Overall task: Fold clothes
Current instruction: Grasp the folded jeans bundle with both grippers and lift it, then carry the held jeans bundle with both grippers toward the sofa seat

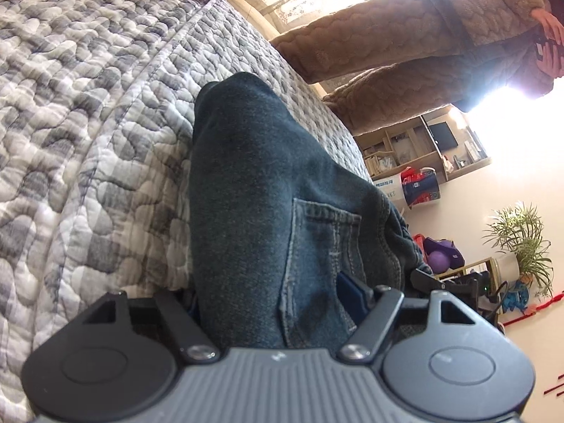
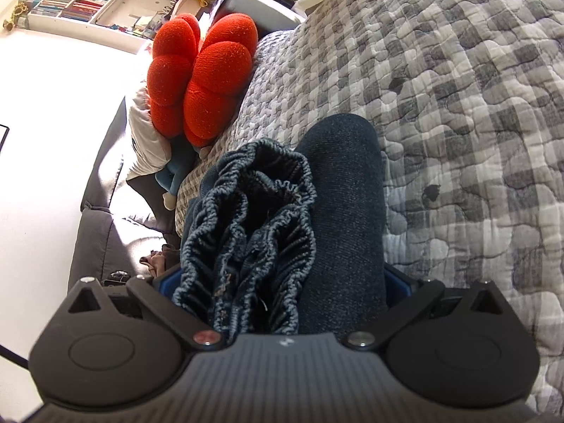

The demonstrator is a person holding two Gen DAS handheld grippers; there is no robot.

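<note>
The quilted bed [image 1: 88, 105] carried the jeans [image 1: 253, 183], bunched rather than flat, so the folding looked barely underway. The left tongs [image 1: 278, 303] gripped denim near the back pocket [image 1: 317, 246]; the right tongs [image 2: 282, 289], spread wide, held the gathered elastic waistband [image 2: 253, 211].

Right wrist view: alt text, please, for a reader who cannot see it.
Dark blue jeans, with their gathered elastic waistband, fill the gap between the right gripper fingers, over a grey checked quilt. A red cushion lies beyond.
</note>
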